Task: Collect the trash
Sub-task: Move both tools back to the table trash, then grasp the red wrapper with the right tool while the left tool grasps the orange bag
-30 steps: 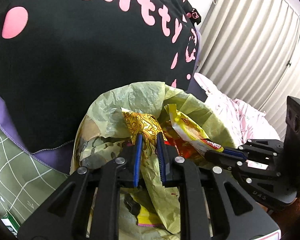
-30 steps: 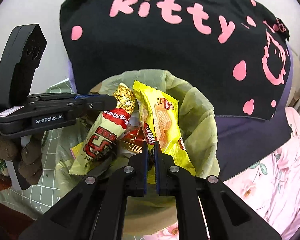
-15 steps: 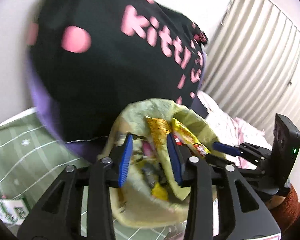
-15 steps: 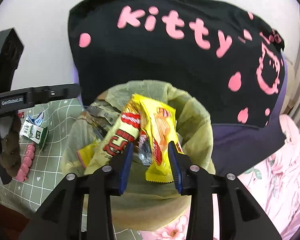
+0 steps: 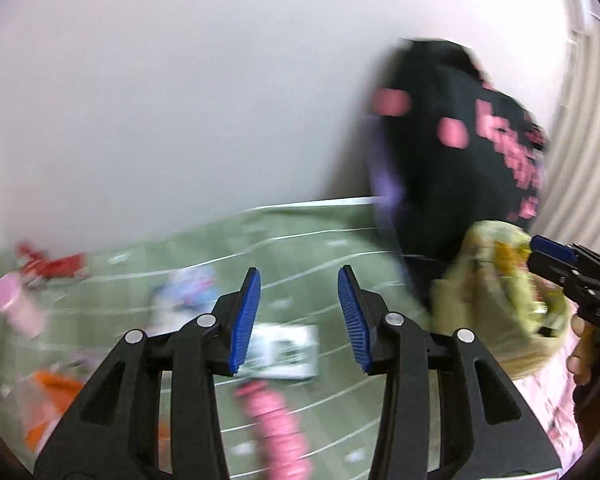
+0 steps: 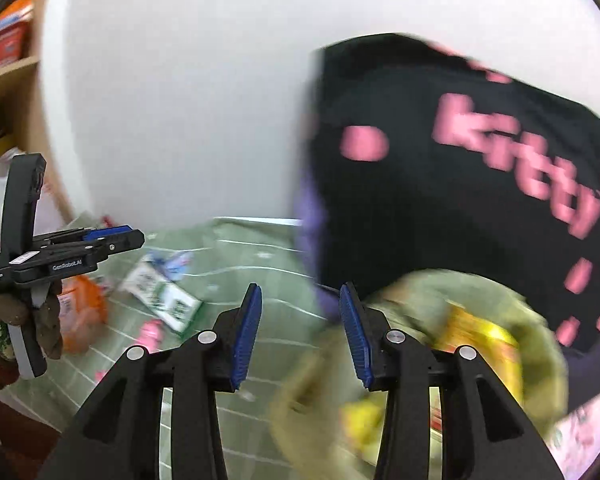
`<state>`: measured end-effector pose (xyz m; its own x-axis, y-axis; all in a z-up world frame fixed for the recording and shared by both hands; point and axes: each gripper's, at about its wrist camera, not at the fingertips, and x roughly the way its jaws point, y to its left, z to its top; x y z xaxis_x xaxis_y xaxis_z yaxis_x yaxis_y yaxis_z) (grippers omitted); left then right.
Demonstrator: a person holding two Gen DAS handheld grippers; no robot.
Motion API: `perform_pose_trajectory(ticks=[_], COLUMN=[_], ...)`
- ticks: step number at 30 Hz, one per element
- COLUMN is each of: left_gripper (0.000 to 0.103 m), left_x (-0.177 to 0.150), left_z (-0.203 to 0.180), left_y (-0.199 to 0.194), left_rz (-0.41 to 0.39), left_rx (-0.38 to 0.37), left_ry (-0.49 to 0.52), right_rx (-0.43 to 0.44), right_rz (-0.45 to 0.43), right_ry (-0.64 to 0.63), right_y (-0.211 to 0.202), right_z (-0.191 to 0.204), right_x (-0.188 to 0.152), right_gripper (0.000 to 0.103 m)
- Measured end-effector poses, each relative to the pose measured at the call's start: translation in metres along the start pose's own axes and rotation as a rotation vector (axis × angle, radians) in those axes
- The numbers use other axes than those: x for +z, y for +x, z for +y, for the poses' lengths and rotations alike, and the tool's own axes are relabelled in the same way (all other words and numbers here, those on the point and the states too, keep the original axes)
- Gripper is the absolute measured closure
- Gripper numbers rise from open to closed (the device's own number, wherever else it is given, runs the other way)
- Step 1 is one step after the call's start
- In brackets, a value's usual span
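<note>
White wall fills the top half of both views, and a green gridded mat (image 5: 300, 248) covers the surface below it. Your trash bag (image 6: 420, 360), pale yellow-green, sits at 4 o'clock in the right wrist view and at 3 o'clock in the left one, already holding yellow snack wrappers (image 6: 476, 340), so part of the collecting looks done.

Plenty seems left on the mat: a green-and-white carton (image 6: 162, 300) at 9 o'clock of your right gripper, a pink wrapper (image 5: 276, 428) low between your left gripper's arms, an orange packet (image 5: 44, 404) at 8 o'clock, a pink cup (image 5: 14, 310) and something red (image 5: 52, 266) at 9 o'clock. Blur hides the finer detail.

Your left gripper (image 5: 298, 320) tilts down over the carton and pink wrapper, its jaws opening with nothing between them. Your right gripper (image 6: 300, 332) also tilts down, at the bag's left edge, fingers apart and empty. A black cushion with pink lettering (image 6: 480, 184) stands behind the bag.
</note>
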<state>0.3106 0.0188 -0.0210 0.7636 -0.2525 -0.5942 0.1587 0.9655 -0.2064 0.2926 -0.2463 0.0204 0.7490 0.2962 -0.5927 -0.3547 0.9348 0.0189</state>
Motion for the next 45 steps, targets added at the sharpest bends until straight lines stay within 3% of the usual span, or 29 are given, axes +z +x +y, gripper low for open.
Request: perform_pose_trajectory(ticks=[6,8,13,18,22,24,30,36,40,45], left_gripper=[0.064,0.063,0.063,0.063,0.063,0.063,0.063,0.063,0.063,0.062], left_x=[-0.016,-0.019,-0.034,-0.061,-0.080,-0.089,-0.106,-0.112,-0.110,-0.111], left_z=[0.091,0.115,0.164,0.187,0.189,0.188,0.186,0.187,0.188,0.188], left_y=[-0.024,-0.033,-0.056,-0.068,-0.068,-0.067,-0.067,-0.071,-0.079,-0.079], left_rz=[-0.010,-0.021,-0.030,0.018,0.069,0.096,0.122,0.124,0.106,0.112], left_rx=[0.207,0.247,0.323,0.331,0.309,0.293,0.257,0.239,0.235,0.245], left_ry=[-0.113,-0.149,-0.219,-0.275,-0.281,-0.277,-0.270,-0.245,-0.253,-0.249], right_rx=[0.166,0.216,0.313,0.342,0.488,0.508,0.577,0.530,0.546,0.532], right_rz=[0.019,0.037,0.088,0.044,0.156,0.178,0.183,0.231,0.260,0.261], right_ry=[-0.069,-0.077,-0.227,-0.419,-0.582,-0.644,-0.844,-0.942,-0.847,-0.691], right_y=[0.056,0.071,0.109,0.153,0.225,0.249,0.299,0.326,0.320,0.283], right_z=[0.066,0.083,0.143,0.216,0.285,0.309,0.375,0.398,0.386,0.340], right_x=[0.022,0.027,0.041,0.062,0.073,0.073,0.076,0.066,0.075,0.090], right_gripper=[0.063,0.055,0.055,0.055,0.057,0.062,0.063,0.072,0.077,0.077])
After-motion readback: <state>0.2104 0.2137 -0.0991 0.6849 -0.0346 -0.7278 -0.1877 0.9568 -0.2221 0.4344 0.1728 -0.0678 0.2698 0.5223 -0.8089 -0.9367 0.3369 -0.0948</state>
